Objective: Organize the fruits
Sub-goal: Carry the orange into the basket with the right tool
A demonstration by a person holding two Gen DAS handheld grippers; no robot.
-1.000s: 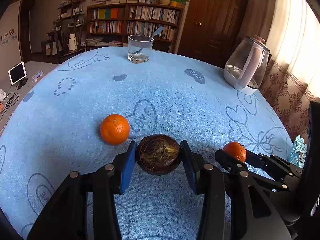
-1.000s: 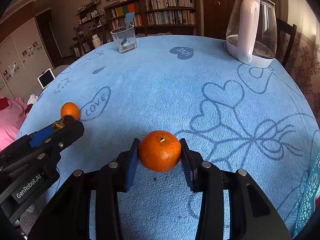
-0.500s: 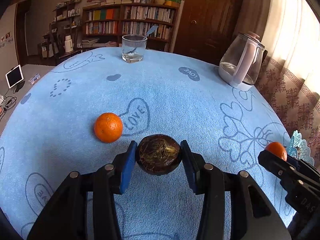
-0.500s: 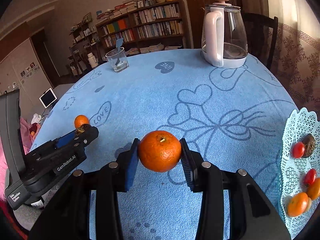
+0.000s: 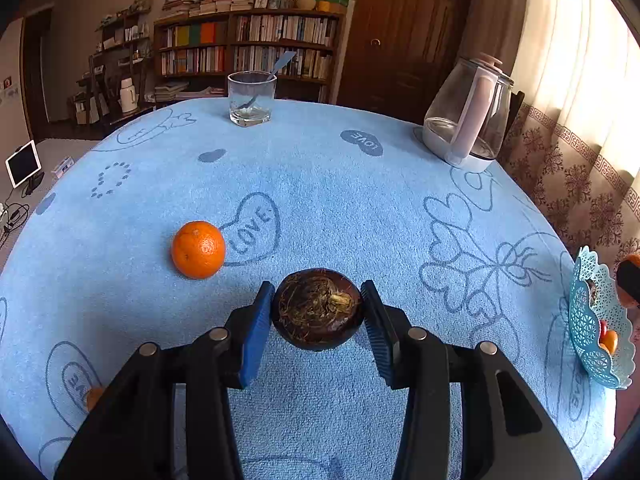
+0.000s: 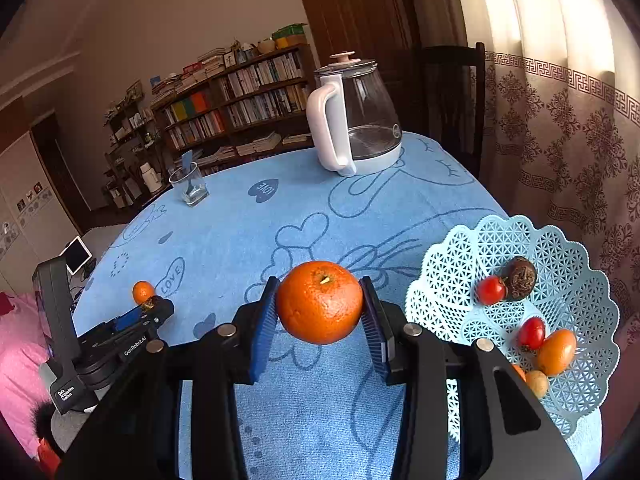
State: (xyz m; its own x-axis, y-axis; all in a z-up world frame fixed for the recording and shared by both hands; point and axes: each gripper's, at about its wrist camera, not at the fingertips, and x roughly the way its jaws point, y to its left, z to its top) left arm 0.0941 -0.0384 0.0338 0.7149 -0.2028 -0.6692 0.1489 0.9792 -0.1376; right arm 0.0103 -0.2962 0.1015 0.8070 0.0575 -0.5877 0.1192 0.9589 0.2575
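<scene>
Near the surface's right edge, the right tool (image 6: 320,304) clamps an orange (image 6: 319,302), which a second ago was over the middle and is now beside the lattice basket (image 6: 448,280). Firm, round and liable to roll, it suits this grip across its widest part. The left tool (image 5: 318,308) keeps clenching a dark brown fruit (image 5: 317,308).

The blue tablecloth (image 5: 320,184) carries the word "LOVE" twice — once inside a heart outline (image 5: 252,230) just beyond the left gripper (image 5: 318,310) and to its left, once upside down on a dark heart patch (image 5: 362,142) far ahead. On the left gripper's black body (image 6: 104,354), seen from the right wrist — "GenRobot.AI" and "Data Acquisition System".
</scene>
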